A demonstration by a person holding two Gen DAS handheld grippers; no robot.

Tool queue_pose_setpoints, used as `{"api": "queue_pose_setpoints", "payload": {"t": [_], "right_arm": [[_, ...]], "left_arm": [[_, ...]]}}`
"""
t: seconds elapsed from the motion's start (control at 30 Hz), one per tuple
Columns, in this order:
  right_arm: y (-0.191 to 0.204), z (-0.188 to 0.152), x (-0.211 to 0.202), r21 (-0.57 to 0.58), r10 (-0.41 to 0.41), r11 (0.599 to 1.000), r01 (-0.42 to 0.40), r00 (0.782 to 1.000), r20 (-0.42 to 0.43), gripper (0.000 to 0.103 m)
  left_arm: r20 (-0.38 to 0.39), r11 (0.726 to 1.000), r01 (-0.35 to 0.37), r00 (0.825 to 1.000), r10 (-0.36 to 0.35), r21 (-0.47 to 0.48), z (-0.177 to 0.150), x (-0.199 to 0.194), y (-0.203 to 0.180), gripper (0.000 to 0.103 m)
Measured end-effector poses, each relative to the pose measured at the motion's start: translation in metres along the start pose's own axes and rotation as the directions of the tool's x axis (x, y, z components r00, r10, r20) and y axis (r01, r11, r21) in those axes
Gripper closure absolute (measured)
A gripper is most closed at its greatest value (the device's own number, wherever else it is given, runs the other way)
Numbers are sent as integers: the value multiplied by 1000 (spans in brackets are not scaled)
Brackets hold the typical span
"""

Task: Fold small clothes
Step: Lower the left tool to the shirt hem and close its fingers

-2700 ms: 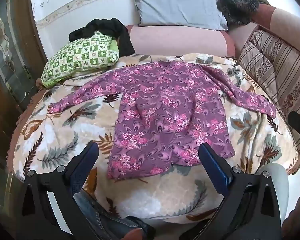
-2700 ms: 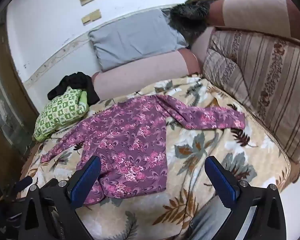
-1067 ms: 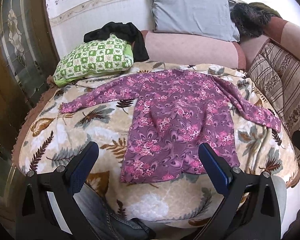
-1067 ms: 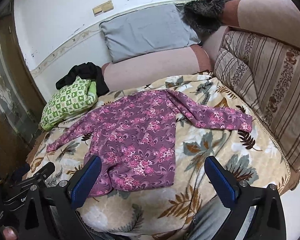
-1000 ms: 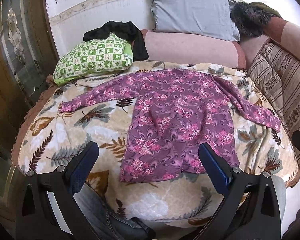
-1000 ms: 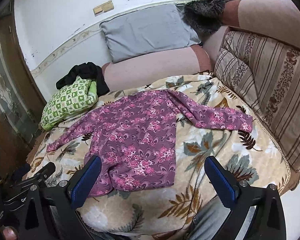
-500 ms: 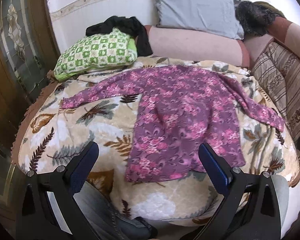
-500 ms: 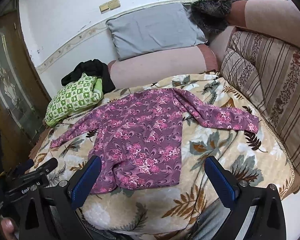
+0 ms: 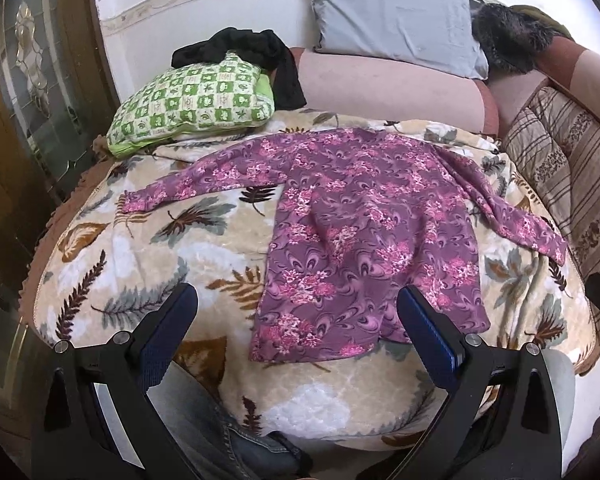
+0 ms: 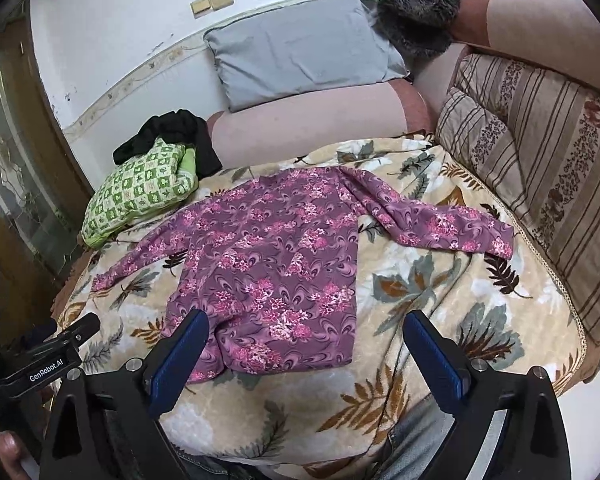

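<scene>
A purple long-sleeved top with pink flowers (image 9: 364, 224) lies flat on a leaf-patterned blanket (image 9: 112, 256), sleeves spread left and right, hem toward me. It also shows in the right wrist view (image 10: 276, 264). My left gripper (image 9: 296, 320) is open and empty, held above the blanket's near edge by the hem. My right gripper (image 10: 304, 344) is open and empty, above the hem's right part. The left gripper's body (image 10: 44, 364) shows at the lower left of the right wrist view.
A green checked pillow (image 9: 192, 100) with a black garment (image 9: 256, 52) lies at the back left. A grey pillow (image 9: 396, 16) leans on the pink sofa back. Striped cushions (image 10: 540, 168) line the right side. A wooden glass door (image 9: 32, 92) stands at left.
Both grippers have shifted slightly left and drawn back a little, so the top sits farther right in each view. The top has not moved and both grippers stay open.
</scene>
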State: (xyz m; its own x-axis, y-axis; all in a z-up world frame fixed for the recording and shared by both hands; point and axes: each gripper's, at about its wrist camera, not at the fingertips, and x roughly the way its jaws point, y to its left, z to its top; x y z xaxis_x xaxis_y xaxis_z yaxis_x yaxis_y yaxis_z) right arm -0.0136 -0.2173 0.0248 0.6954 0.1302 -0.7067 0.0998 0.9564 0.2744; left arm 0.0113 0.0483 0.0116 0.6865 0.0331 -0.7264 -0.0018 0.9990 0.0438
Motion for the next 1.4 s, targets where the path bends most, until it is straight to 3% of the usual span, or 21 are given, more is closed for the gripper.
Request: {"api": "queue_pose_setpoints", "payload": {"t": [0.2, 0.43, 0.63, 0.8, 1.07, 1.2, 1.3, 1.4], "right_arm": [[-8, 1, 4, 12, 11, 1000, -11, 1000, -7, 6], [-4, -4, 16, 17, 6, 1000, -6, 1000, -30, 7], [-9, -8, 34, 17, 4, 1000, -3, 998, -63, 14], [-10, -12, 51, 15, -1, 1000, 2, 996, -90, 17], [-17, -23, 91, 31, 0, 1000, 6, 986, -165, 28], [-28, -36, 135, 82, 54, 996, -34, 965, -258, 38], [-31, -45, 166, 58, 1, 998, 17, 954, -299, 40], [-38, -52, 185, 61, -35, 996, 57, 950, -310, 42]], "left_arm": [[-12, 1000, 0, 1000, 0, -5, 0, 4, 2, 3], [-76, 999, -25, 997, 21, -48, -2, 36, 31, 3], [-145, 996, -9, 989, -5, -94, -13, 67, 50, 3], [-180, 997, -4, 984, -11, -80, -22, 85, 46, 3], [-253, 996, 21, 966, -42, -83, -36, 123, 45, 6], [-303, 994, 41, 950, -71, -104, -43, 150, 49, 9], [-348, 995, 44, 935, -73, -91, -48, 170, 49, 21], [-367, 995, 63, 926, -87, -77, -51, 179, 46, 22]]}}
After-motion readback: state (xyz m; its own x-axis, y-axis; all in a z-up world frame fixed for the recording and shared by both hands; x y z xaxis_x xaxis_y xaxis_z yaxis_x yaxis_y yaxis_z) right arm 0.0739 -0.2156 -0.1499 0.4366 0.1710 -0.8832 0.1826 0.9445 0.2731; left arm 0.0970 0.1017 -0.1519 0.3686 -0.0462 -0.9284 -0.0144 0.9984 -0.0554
